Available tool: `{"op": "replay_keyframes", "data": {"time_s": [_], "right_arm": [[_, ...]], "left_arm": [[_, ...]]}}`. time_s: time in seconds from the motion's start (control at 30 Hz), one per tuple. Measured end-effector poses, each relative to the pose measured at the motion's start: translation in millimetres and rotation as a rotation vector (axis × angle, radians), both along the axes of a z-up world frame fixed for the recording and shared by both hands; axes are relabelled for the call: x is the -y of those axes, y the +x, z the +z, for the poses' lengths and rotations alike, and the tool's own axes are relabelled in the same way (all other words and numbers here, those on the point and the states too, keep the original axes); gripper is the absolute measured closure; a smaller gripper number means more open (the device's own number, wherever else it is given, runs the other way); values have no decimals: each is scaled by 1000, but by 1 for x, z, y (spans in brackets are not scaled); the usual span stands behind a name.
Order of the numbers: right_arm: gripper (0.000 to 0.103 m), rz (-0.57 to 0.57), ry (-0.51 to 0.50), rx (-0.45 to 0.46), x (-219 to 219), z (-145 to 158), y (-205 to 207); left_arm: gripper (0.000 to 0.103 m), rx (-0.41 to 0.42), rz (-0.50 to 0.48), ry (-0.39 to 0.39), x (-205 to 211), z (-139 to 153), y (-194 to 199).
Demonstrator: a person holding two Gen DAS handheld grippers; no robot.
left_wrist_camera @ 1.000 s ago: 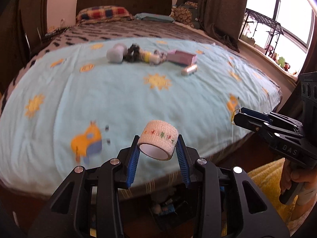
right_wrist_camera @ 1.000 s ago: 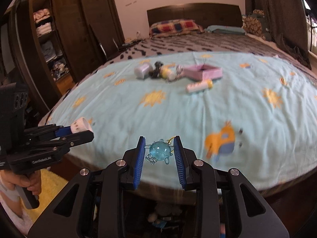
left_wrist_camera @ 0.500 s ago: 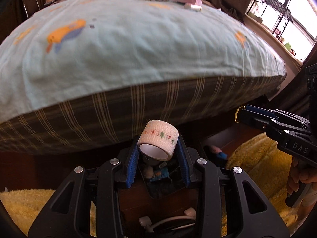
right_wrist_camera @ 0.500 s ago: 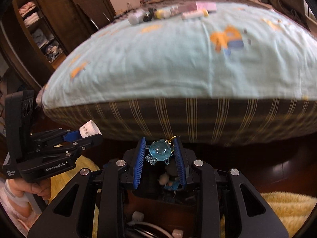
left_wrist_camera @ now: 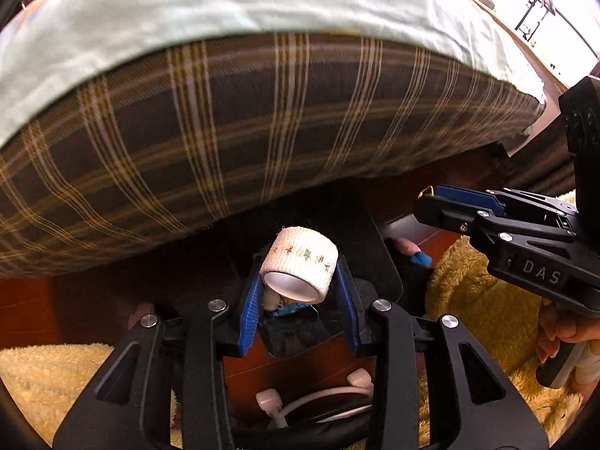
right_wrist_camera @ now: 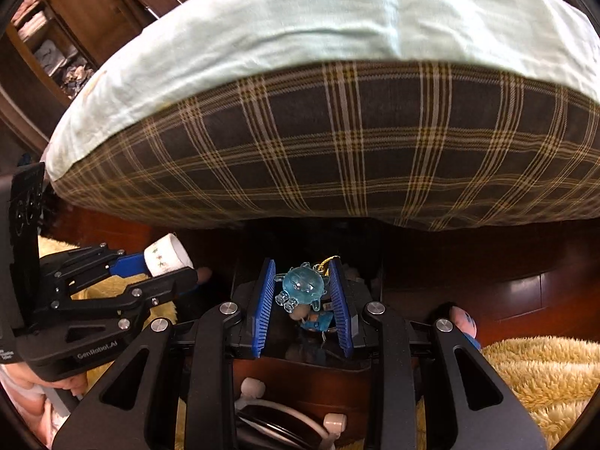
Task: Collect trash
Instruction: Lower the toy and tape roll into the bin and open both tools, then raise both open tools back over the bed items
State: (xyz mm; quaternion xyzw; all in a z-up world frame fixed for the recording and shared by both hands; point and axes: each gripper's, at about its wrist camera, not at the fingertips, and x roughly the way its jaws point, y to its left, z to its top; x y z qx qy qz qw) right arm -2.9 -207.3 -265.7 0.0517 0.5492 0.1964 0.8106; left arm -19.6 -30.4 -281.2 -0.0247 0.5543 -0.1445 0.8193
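Grippers first: the left gripper (left_wrist_camera: 299, 292) is clamped on a bandage roll (left_wrist_camera: 299, 268), the right gripper (right_wrist_camera: 304, 298) on a blue charm (right_wrist_camera: 302, 289). Both are held over a dark bin (right_wrist_camera: 369, 262) by the plaid mattress (right_wrist_camera: 337, 142). Drop-off step, probably; jaws need opening next.

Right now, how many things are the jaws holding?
2: the white tape roll sits in the left gripper, and the blue charm in the right gripper, both over the dark bin.
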Motion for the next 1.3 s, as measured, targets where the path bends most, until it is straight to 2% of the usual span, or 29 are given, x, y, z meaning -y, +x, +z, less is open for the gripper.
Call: {"op": "replay_keyframes", "data": {"time_s": [0.37, 0.47, 0.53, 0.67, 0.7, 0.93, 1.03, 1.1, 1.3], "right_arm": [[71, -5, -8, -14, -7, -6, 8], [69, -23, -2, -21, -4, -3, 12], [50, -40, -5, -16, 0, -2, 15], [44, -65, -3, -5, 8, 4, 17], [39, -74, -2, 1, 11, 7, 18], [15, -106, 8, 76, 29, 44, 27], [14, -111, 25, 132, 37, 70, 27], [9, -109, 28, 175, 38, 86, 29], [8, -77, 5, 298, 34, 130, 59]], "left_arm": [[67, -47, -1, -30, 1, -16, 4], [53, -41, 10, -25, -1, -14, 4], [46, -33, 13, -17, -3, -12, 4], [35, -13, 23, 0, -8, -4, 3], [31, -7, 28, 5, -9, -2, 3], [15, 55, 48, 12, -17, 30, 3], [10, 124, 40, 19, -16, 56, 1], [8, 179, 40, 22, -18, 75, 0], [8, 306, 79, 33, -30, 127, 20]]}}
